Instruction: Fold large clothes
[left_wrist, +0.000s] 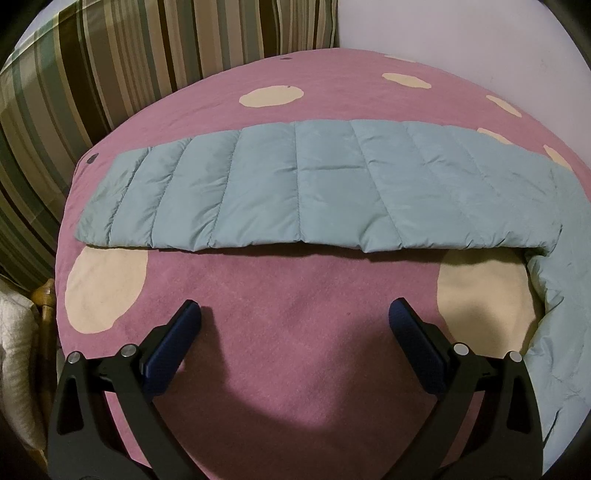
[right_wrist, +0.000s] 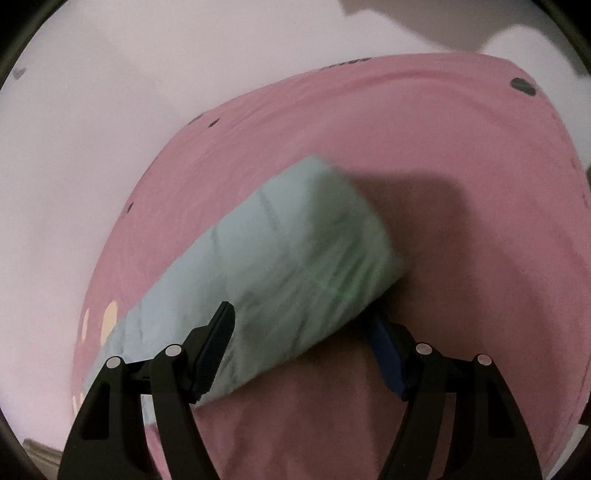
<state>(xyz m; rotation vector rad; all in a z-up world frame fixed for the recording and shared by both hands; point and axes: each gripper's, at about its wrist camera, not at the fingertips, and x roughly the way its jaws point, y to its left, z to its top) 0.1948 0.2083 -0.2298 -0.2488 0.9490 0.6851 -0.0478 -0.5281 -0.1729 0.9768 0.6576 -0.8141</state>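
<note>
Pink spotted blanket (left_wrist: 295, 369), blue quilted jacket (left_wrist: 295, 188), striped curtain (left_wrist: 110, 55), both hand-held grippers spread wide, empty

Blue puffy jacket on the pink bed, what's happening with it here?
A person with two handheld tools is folding a light blue quilted jacket on a pink blanket with cream spots. The jacket's body lies as a long flat band, one end trailing down the right. The left tool hovers open over bare blanket, holding nothing. The right tool is open around a folded end of the jacket; the view is blurred.
</note>
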